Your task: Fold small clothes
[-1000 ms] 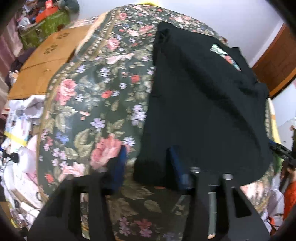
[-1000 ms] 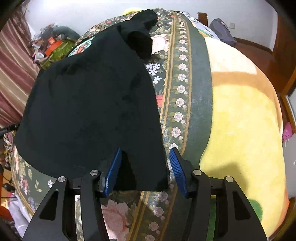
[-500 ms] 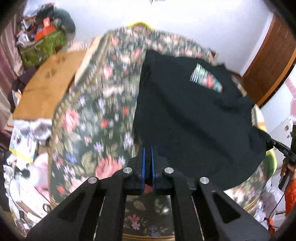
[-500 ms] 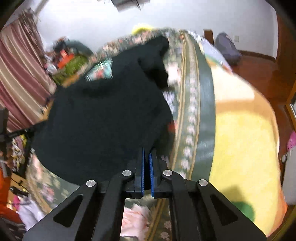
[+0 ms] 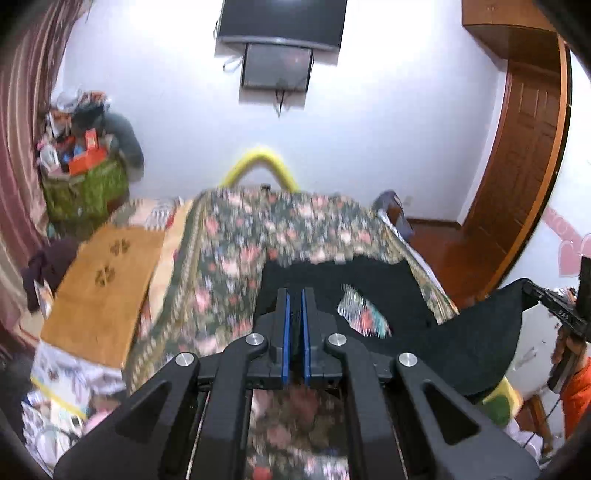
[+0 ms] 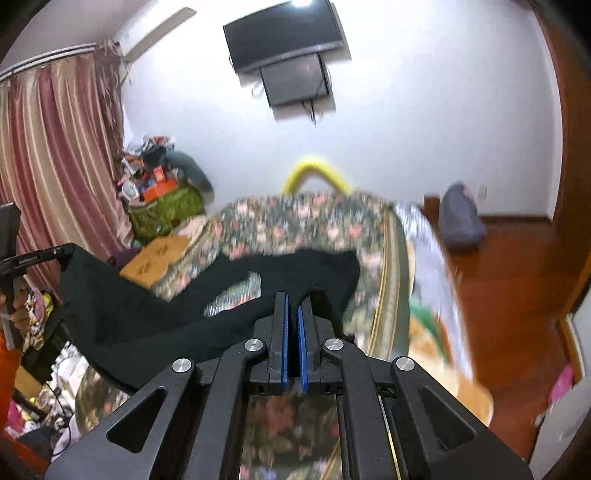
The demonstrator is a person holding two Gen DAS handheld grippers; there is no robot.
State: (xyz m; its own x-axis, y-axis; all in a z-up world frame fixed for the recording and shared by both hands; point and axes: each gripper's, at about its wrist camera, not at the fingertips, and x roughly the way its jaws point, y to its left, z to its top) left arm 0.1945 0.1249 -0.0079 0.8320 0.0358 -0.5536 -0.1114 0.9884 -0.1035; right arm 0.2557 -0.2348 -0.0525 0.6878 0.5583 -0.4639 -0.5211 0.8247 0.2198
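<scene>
A black shirt (image 5: 399, 291) with a colourful print (image 5: 364, 314) hangs between both grippers above the floral bedspread (image 5: 258, 236). My left gripper (image 5: 294, 295) is shut on one bottom corner of the shirt. My right gripper (image 6: 291, 299) is shut on the other bottom corner; the shirt (image 6: 155, 314) stretches away to its left, print (image 6: 236, 293) showing. The far part of the shirt lies on the bed. In the left wrist view the right gripper (image 5: 550, 299) shows at the right edge, holding the raised hem.
A brown cardboard sheet (image 5: 103, 291) lies left of the bed. A cluttered green bag (image 5: 85, 181) stands in the corner by striped curtains (image 6: 55, 166). A TV (image 5: 280, 18) hangs on the wall. A wooden door (image 5: 524, 155) and wooden floor (image 6: 509, 295) are to the right.
Both grippers closed on the shirt's bottom corners and lifted them up off the bed. Both views tilted up from the bedspread toward the wall.
</scene>
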